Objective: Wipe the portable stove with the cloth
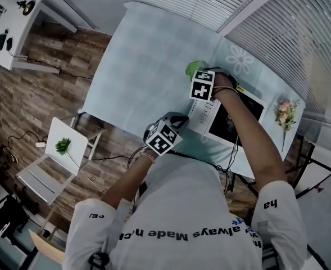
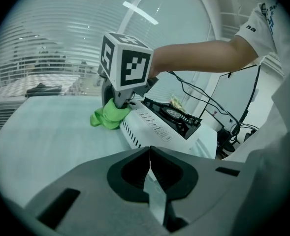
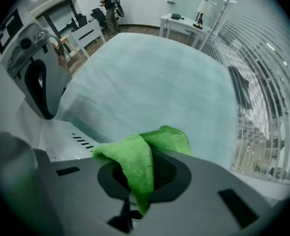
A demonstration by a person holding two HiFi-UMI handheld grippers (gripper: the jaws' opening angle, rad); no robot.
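right gripper (image 3: 134,191) clamped on green cloth (image 3: 135,163), cloth pressed to white portable stove (image 2: 152,127), left gripper (image 2: 149,156) jaws together, empty

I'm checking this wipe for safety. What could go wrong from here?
The right gripper pinches only a fold of the cloth, so rubbing may pull it free. The left gripper is shut and clear of the stove, so nothing steadies it; a push might slide it. Loose cables beside the stove could snag.
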